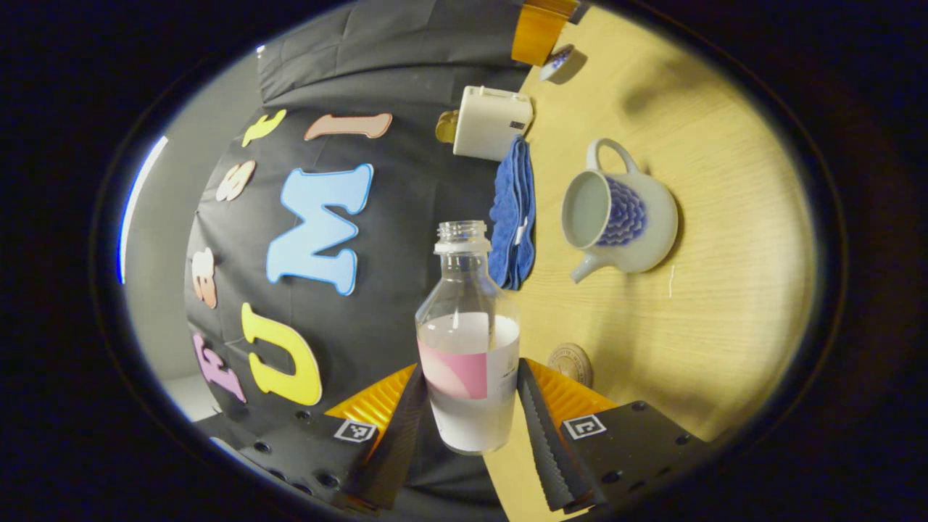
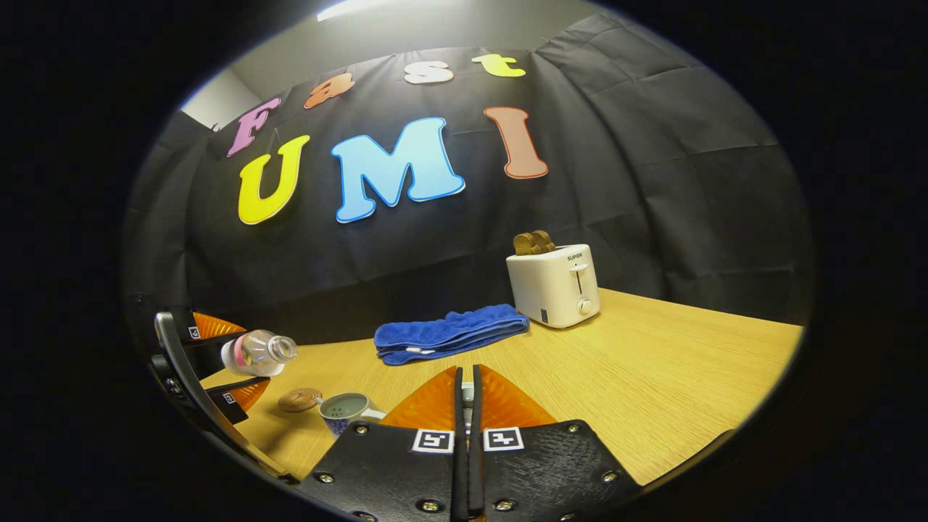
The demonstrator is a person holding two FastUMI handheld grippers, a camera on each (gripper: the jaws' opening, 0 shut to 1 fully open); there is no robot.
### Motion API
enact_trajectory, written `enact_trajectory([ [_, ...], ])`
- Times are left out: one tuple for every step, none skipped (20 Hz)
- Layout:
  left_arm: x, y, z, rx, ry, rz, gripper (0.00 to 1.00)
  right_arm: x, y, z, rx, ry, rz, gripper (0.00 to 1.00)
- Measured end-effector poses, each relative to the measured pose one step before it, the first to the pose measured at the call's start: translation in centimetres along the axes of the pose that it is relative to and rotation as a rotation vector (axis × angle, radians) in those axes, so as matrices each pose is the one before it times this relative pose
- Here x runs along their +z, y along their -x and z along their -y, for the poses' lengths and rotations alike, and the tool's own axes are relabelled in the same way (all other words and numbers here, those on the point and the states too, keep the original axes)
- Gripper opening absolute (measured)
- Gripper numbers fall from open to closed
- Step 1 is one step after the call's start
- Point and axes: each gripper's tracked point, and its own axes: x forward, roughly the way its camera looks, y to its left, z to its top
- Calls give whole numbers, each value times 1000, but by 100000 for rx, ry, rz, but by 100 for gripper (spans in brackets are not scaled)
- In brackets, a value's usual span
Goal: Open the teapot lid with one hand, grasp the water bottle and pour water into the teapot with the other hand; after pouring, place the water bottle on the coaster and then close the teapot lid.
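My left hand-held gripper clamps the tilted water bottle, well apart from the open teapot. My right hand-held gripper is closed, maybe on the lid. Tilting early would spill onto the surface.

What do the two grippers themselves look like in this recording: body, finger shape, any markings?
Both match. The left gripper has a black body with bolts, ribbed translucent orange shells behind long flat fingers with ridged inner faces, and a square black-and-white tag at each finger's base. The right gripper shows the same black bolted plates, orange shells and paired tags.
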Motion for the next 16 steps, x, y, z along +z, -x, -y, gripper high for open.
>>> enact_trajectory([
  [98,125,-140,37,-2909,-27,84,50,43,33,-87,-4,46,0],
  [169,-52,21,217,-3389,95,84,56,53,65,-95,-64,130,0],
  [123,-144,-110,666,-3657,435,84,72,15,-11,-1,-113,223,0],
  [220,-108,7,216,-3396,329,84,-16,19,50,-62,-192,151,0],
  [11,115,-43,-111,-2583,34,84,49,6,56,-77,-206,49,0],
  [165,-116,103,-223,-1615,424,84,2,48,51,-63,-263,-9,0],
  [72,-18,-98,-305,-1476,52,84,-10,13,44,-16,-329,-85,0],
  [165,-71,-59,-130,-1720,130,84,-12,25,43,-44,-376,-61,0],
  [17,64,-112,240,-1635,-120,84,39,-19,23,55,-381,31,0],
  [66,-27,-21,310,-1632,-82,84,8,50,-12,123,-274,96,0],
  [18,32,-73,149,-1778,-87,84,44,-14,-34,140,-130,-44,0],
  [68,-53,-36,131,-2124,-164,84,-55,34,-21,234,-220,-97,1],
  [26,53,-117,234,-1994,-5,84,3,-20,-37,220,-148,-106,0],
  [20,-29,1,184,-1854,-8,84,-27,-24,0,198,-138,-25,0],
  [-111,68,-41,-164,-1572,-206,84,35,29,-54,195,-136,55,0],
  [9,-78,-20,-9,-1105,-85,84,6,-12,-30,106,-79,23,0],
])
